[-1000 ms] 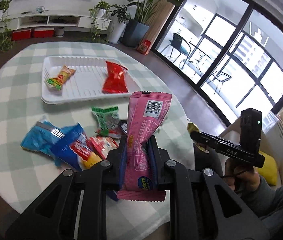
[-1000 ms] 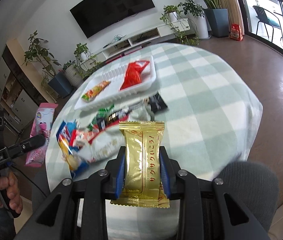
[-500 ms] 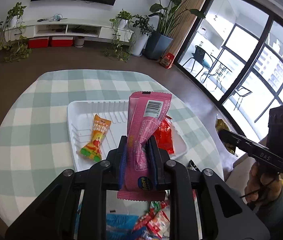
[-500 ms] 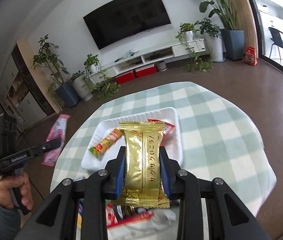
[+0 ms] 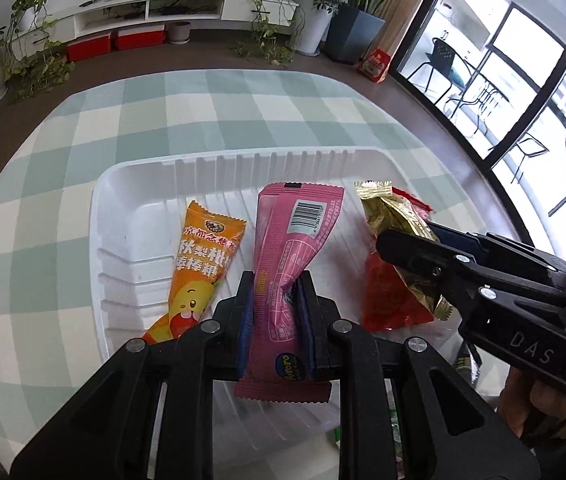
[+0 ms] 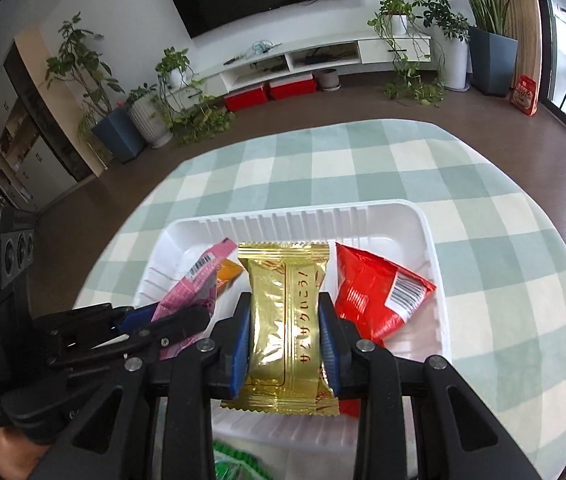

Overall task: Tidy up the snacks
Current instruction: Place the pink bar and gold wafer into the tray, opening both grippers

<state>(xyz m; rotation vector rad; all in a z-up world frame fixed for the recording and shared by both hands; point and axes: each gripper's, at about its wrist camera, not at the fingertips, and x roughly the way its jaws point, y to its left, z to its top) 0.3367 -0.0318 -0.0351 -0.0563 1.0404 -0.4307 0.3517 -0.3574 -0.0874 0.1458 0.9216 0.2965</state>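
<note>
My left gripper (image 5: 275,312) is clamped on a pink snack packet (image 5: 291,264); my right gripper (image 6: 285,336) pinches a gold packet (image 6: 285,320). Both hang over the white tray (image 5: 139,184), where an orange packet (image 5: 199,268) lies left and a red packet (image 6: 375,296) right.

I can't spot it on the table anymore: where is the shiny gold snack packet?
The gold packet is clamped in the right gripper above the white plastic tray, between the pink packet and the red packet.

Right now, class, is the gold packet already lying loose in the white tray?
No: the right gripper grips the gold packet above the white tray.
</note>
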